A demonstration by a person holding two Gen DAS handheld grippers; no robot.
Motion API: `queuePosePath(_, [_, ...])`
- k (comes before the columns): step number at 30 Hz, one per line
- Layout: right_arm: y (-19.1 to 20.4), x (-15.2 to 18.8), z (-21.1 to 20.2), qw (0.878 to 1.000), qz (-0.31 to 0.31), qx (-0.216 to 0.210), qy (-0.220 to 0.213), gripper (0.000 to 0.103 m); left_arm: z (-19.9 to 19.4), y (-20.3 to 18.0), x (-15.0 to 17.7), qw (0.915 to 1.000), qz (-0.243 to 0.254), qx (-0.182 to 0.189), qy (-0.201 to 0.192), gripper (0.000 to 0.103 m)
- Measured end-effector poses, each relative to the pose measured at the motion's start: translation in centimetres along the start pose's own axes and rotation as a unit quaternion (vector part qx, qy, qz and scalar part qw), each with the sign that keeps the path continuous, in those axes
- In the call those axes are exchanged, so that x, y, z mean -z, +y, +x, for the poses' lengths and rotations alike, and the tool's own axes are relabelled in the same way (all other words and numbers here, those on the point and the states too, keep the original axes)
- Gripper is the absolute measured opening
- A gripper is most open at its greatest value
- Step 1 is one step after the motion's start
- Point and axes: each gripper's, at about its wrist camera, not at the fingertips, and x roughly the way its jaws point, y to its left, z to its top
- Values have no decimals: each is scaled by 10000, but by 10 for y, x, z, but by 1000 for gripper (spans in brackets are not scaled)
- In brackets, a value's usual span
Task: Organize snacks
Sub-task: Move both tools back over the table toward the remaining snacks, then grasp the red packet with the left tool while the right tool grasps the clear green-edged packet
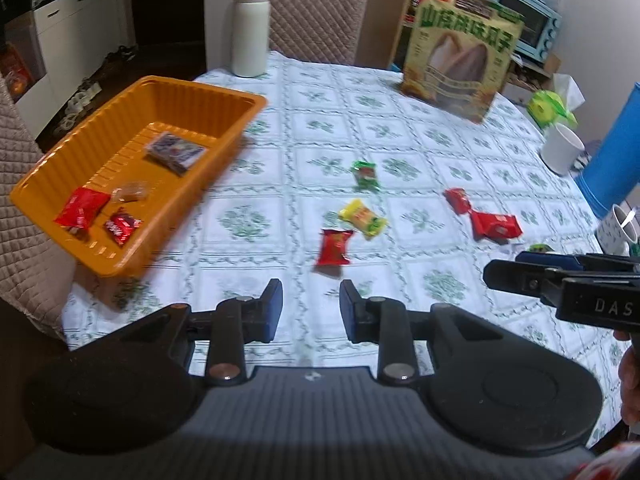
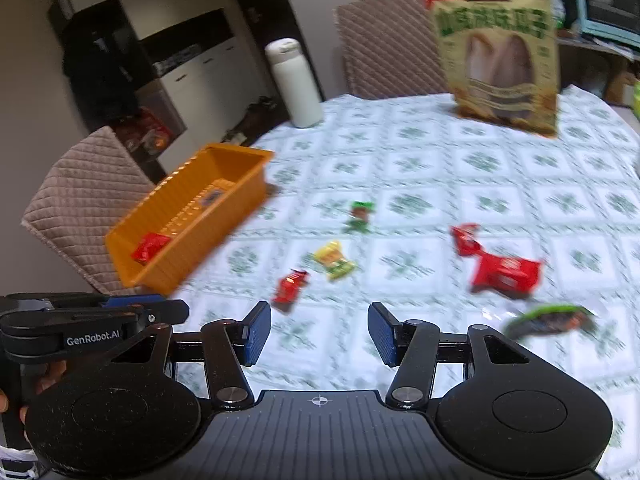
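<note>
Left gripper [image 1: 311,304] jaws parted, empty; right gripper [image 2: 319,330] jaws wide, empty (packets loose on tablecloth [image 1: 400,128]).

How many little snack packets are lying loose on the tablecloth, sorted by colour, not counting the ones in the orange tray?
Red: 3
Yellow: 1
Green: 2
Total: 6 loose packets on the tablecloth.
</note>
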Motion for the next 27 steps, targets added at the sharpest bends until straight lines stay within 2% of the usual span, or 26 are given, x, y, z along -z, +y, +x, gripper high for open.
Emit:
queuePosePath(10, [-39, 14, -15, 9986, 360, 377, 22, 56, 20, -27, 0, 9994, 323, 88, 49, 31])
queuePosePath(27, [-87, 16, -22, 9930, 802, 861, -35, 56, 84, -38, -19, 9965, 832, -123, -5, 31])
